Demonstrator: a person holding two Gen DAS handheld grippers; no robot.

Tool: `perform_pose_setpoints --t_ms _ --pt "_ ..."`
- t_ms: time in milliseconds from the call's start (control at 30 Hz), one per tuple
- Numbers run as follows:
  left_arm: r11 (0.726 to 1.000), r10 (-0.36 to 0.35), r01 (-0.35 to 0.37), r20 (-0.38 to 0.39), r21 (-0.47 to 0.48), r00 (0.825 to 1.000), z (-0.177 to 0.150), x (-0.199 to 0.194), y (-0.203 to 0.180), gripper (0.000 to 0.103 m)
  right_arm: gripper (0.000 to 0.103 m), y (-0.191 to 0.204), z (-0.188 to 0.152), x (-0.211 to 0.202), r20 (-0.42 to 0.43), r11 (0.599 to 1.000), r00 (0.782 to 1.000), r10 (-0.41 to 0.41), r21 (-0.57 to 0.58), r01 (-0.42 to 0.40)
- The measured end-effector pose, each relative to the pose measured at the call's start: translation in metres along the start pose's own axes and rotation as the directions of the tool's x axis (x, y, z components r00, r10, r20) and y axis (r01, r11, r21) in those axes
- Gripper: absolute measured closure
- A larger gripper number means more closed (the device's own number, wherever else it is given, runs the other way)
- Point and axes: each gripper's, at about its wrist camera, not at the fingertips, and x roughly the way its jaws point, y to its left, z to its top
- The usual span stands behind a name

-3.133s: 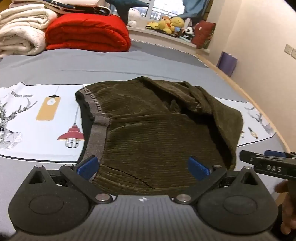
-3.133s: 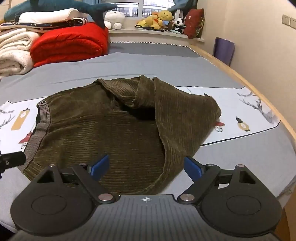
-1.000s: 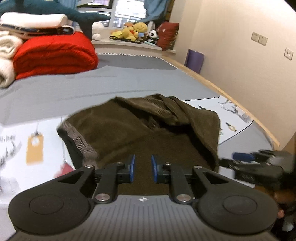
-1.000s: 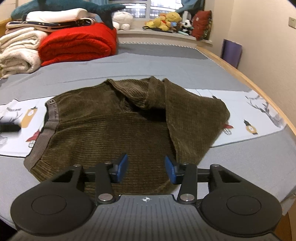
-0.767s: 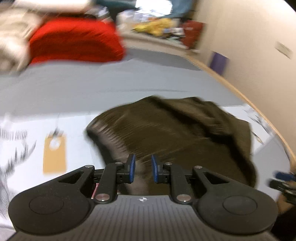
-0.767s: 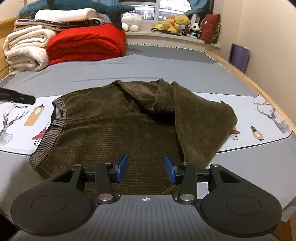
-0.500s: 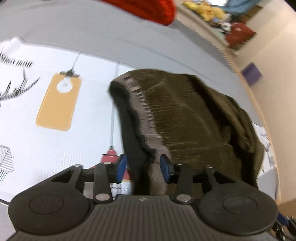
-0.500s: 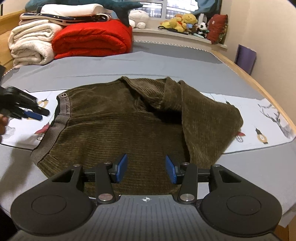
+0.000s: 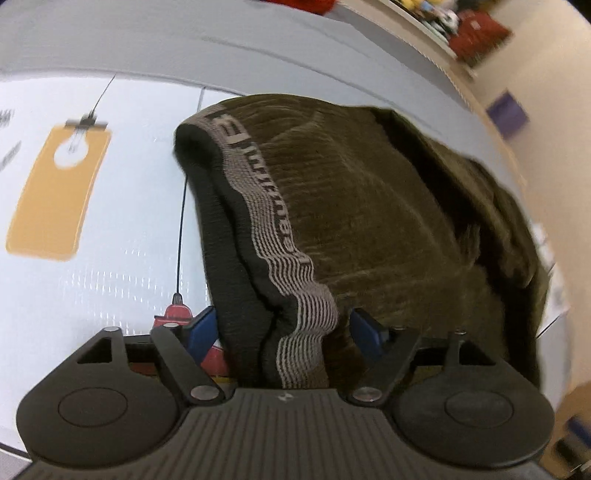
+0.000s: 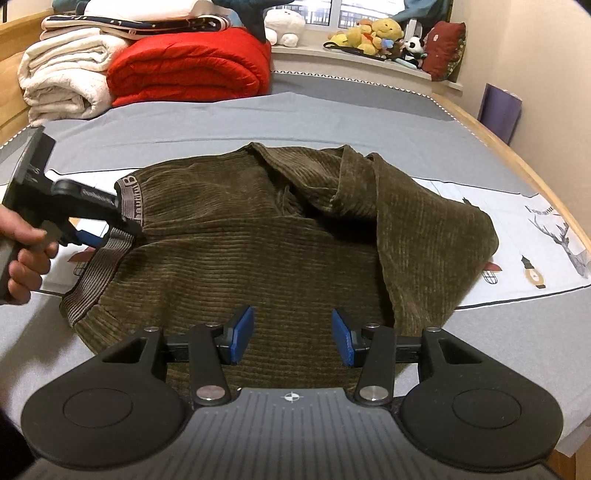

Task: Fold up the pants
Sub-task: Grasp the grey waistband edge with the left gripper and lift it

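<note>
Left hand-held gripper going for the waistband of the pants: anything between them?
Nothing visible. The left hand-held gripper has just been opening, and the striped waistband of the brown pants already sits in the gap between its blue pads, which do not yet press on it. Only the printed sheet lies alongside.

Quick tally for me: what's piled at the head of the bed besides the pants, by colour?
Red quilt: 1
White blankets: 1 stack, layers unclear
Patterned dark-trimmed bedding: 1
Olive pants, mid-bed: 1
Total: 4
</note>
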Motion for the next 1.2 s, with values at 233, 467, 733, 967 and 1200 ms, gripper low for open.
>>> perform_pose_setpoints --t_ms 233,467,733,967,1200 --pt "0.992 0.004 -0.017 0.107 0.124 0.994 -0.002 -0.03 -0.008 0.081 0.054 0.011 0.003 0.005 -0.009 1.0 1.0 -0.017 -0.005 0.017" --pt "0.996 0.019 -0.033 0.158 0.087 0.987 -0.012 -0.071 0.02 0.089 0.054 0.03 0.005 0.006 -0.011 1.0 1.0 -0.029 -0.013 0.028" --pt "0.99 0.138 -0.136 0.175 -0.026 0.975 -0.026 -0.124 0.101 0.103 0.054 0.056 0.003 0.003 0.016 0.996 1.0 -0.017 -0.085 0.018" --pt "0.98 0.034 -0.01 0.119 -0.197 0.992 -0.039 -0.151 0.177 0.089 0.054 0.057 0.009 0.004 0.028 0.998 0.999 -0.016 -0.063 0.017" --pt "0.963 -0.095 0.115 0.089 -0.244 0.991 -0.031 -0.13 0.17 0.053 0.054 0.056 0.012 0.002 0.039 1.0 0.999 -0.018 -0.021 0.019"
